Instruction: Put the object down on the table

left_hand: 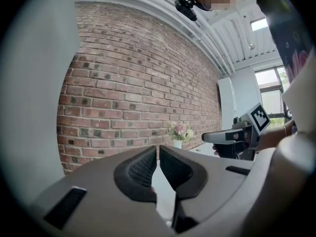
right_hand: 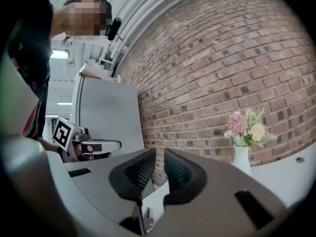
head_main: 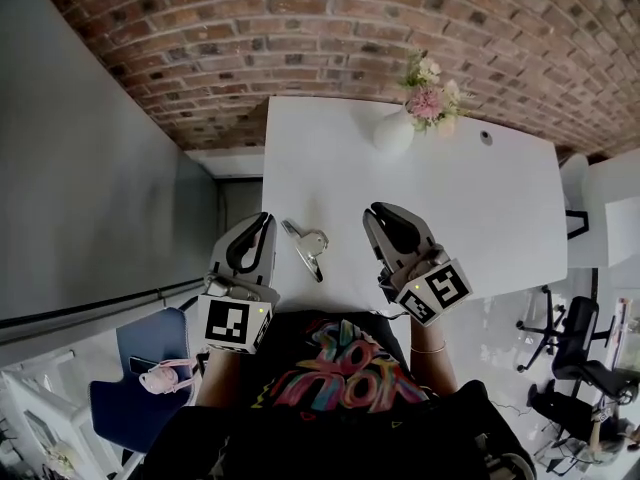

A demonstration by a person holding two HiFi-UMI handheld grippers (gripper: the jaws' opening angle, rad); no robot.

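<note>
Nearest the camera, the left gripper (left_hand: pixel 158 151) and right gripper (right_hand: pixel 160 154) are poised over the near edge of a white table (head_main: pixel 470 198). The left jaws are drawn together and the right jaws nearly so, with only a sliver of daylight between them and nothing held in either.

Between the two tools, just beside the left one, a small metal clip (head_main: pixel 308 246) lies flat on the tabletop, clear of both. With the clip resting there, the job of setting it down looks finished.

The clip appears light, rigid and smooth. It would likely skid on the bare surface if nudged, and it sits too low to catch easily. The broader looped end seems the surest place to pinch it, across its thin faces.

At the far edge stands a white vase (head_main: pixel 393 131) of pink and cream flowers (head_main: pixel 430 93). Behind it rises a brick wall (head_main: pixel 300 28).
</note>
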